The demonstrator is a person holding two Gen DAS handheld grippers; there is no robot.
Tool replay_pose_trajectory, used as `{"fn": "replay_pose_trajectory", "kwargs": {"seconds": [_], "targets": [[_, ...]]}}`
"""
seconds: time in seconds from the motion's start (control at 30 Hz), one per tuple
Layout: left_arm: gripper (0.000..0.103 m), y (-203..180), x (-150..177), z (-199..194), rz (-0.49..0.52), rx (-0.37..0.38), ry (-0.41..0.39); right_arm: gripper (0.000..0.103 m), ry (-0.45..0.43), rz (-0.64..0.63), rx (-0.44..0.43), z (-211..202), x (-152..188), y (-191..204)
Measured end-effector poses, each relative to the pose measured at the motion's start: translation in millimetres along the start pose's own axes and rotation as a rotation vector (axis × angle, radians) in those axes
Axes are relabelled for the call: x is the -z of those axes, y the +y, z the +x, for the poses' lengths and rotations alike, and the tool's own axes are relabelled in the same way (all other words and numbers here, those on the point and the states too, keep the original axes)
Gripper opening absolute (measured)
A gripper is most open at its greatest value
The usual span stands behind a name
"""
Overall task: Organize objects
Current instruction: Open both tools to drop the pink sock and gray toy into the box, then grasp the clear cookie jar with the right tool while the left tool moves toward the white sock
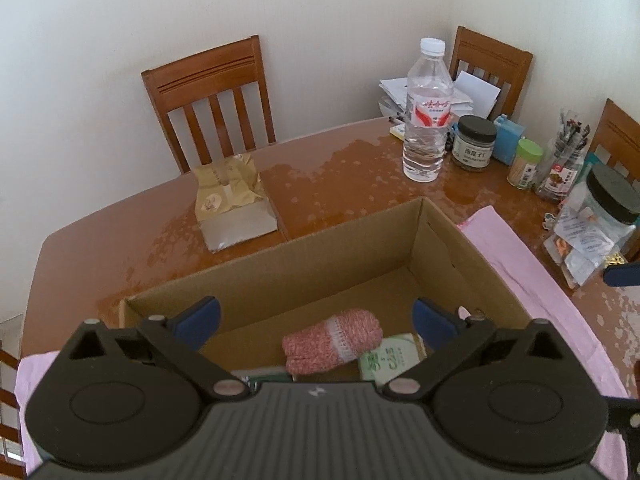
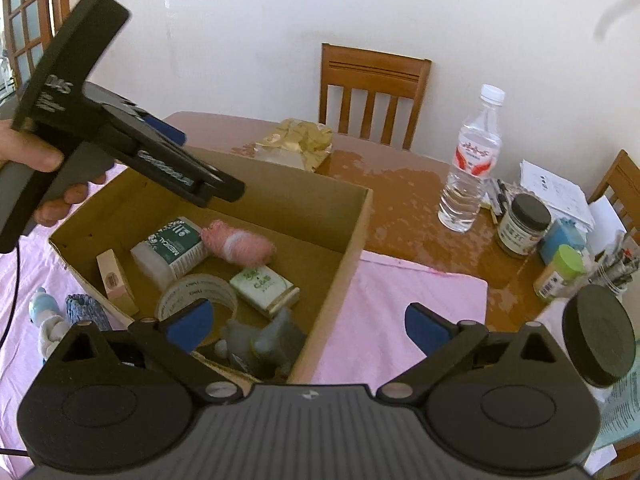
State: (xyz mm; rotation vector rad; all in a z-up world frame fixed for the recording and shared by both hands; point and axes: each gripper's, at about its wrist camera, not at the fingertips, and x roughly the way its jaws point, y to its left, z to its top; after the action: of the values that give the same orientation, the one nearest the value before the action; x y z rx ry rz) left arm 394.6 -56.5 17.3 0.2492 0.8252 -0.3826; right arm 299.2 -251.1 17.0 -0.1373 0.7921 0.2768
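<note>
Both claws wide apart, holding nothing: left claw (image 1: 316, 320) over open brown cardboard box (image 1: 360, 240), right claw (image 2: 308, 326) at its near corner.

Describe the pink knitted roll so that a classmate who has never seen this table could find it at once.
Find the open cardboard box standing on the pink cloth at the near side of the wooden table. Look on its floor, between the white medical pack and the green-and-white packet. The pink knitted roll is the only soft, woolly thing there, with a pale band around its middle.
</note>
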Motion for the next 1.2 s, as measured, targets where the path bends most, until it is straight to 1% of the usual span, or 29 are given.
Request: {"fn": "replay_pose_trajectory", "kwargs": {"seconds": [0.1,0.2,0.23,0.3,0.33,0.4,0.5,0.6,0.67,0.77,0.9,0.97,1.07,1.13,1.2], "targets": [[0.102,-3,7,-13,-0.014,-0.010,-0.005,0.103,0.001,0.012,-0.007,-6,5,0],[0.102,-6,22,-26,-0.049,-0.012,-0.017,0.103,-0.009,0.027,-0.008,-13,16,0],[0.102,-7,28,-30,-0.056,-0.019,-0.023,0.103,-0.017,0.031,-0.012,-16,21,0],[0.102,-10,42,-41,-0.096,-0.055,-0.007,0.103,-0.024,0.037,-0.005,-18,33,2],[0.102,-11,48,-45,-0.099,-0.050,-0.002,0.103,-0.007,0.057,0.005,-18,37,3],[0.102,-15,62,-55,-0.110,-0.050,-0.002,0.103,-0.006,0.069,-0.024,-21,50,4],[0.102,-20,85,-66,-0.137,-0.058,0.005,0.103,0.020,0.080,-0.003,-21,66,7],[0.102,-25,106,-76,-0.168,-0.069,0.002,0.103,0.037,0.097,-0.004,-21,82,7],[0.102,-31,119,-79,-0.172,-0.088,0.000,0.103,0.050,0.088,0.012,-19,91,8],[0.102,-38,138,-81,-0.166,-0.114,0.014,0.103,0.068,0.088,0.011,-16,103,9],[0.102,-46,159,-80,-0.193,-0.125,0.039,0.103,0.088,0.084,0.028,-9,114,8],[0.102,-48,166,-79,-0.206,-0.136,0.051,0.103,0.096,0.084,0.018,-6,118,6],[0.102,-51,177,-77,-0.229,-0.173,0.065,0.103,0.100,0.076,-0.013,-2,119,0],[0.102,-51,182,-77,-0.259,-0.184,0.076,0.103,0.091,0.050,-0.061,1,117,-5],[0.102,-51,186,-76,-0.283,-0.178,0.085,0.103,0.082,0.010,-0.104,4,111,-10]]}}
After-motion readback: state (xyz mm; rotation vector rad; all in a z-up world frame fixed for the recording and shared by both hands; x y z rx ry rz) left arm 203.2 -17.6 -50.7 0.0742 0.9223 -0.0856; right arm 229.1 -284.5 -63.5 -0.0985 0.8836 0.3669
